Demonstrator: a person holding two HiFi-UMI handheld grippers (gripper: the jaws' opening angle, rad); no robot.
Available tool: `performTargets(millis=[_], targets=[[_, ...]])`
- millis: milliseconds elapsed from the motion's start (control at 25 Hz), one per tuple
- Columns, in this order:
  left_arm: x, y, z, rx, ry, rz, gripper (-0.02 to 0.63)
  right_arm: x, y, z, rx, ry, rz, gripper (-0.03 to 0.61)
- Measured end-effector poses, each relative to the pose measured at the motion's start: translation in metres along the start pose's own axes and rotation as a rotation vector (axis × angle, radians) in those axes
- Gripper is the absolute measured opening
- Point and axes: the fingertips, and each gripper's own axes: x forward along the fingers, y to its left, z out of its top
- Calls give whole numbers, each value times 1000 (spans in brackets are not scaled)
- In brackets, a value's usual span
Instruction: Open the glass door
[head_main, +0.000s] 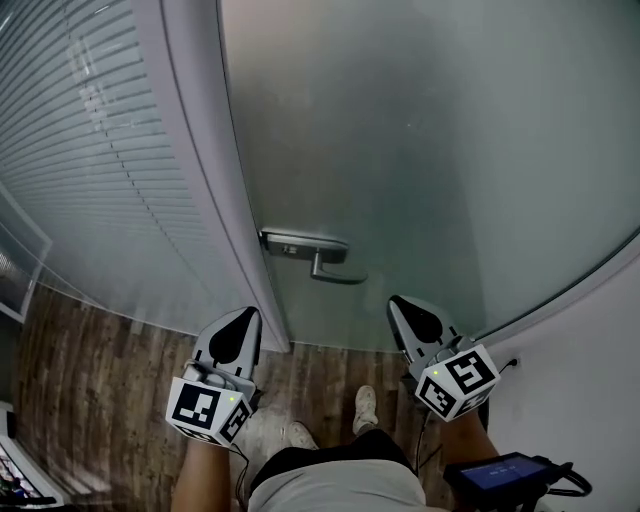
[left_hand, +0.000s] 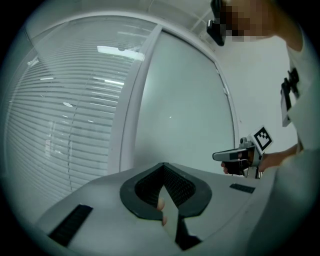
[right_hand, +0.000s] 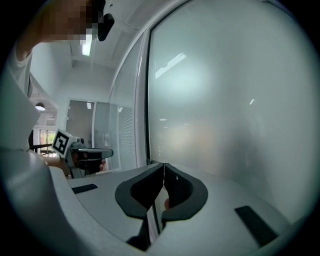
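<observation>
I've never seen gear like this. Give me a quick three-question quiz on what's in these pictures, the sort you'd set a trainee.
1. True or false: the right gripper is clamped on the grey metal lever handle of the frosted glass door.
2. Pick one: in the head view, what stands left of the door's frame? A) white slatted blinds B) a bookshelf C) a brick wall
3. Fill in: the jaws of the left gripper are ____ with nothing between them.

Key
1. False. It hangs apart from the handle, below it, jaws together and empty.
2. A
3. Shut
</observation>
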Motion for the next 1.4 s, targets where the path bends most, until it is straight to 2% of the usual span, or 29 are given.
performTargets(millis=[320,440,560,920,1120,1240,1400], targets=[[36,-2,-15,25,28,84,-2,42,-32,-27,-7,71,145,3],[45,-3,-17,24,37,105,-2,54,-39,-32,-35,116,177,39],[53,-2,-23,17,47,120,-2,66,-40,-43,-108,176,196,100],[62,4,-46,-13,87,139,-2,97,-35,-90,-342,420,293,187],[62,6,-49,-27,96,139,-2,103,-33,-103,-441,510,343,187],[62,7,-48,-33,99,134,-2,102,-31,-105,-458,553,386,185],[61,9,-48,-44,106,132,-2,103,-27,-103,-460,568,402,120]])
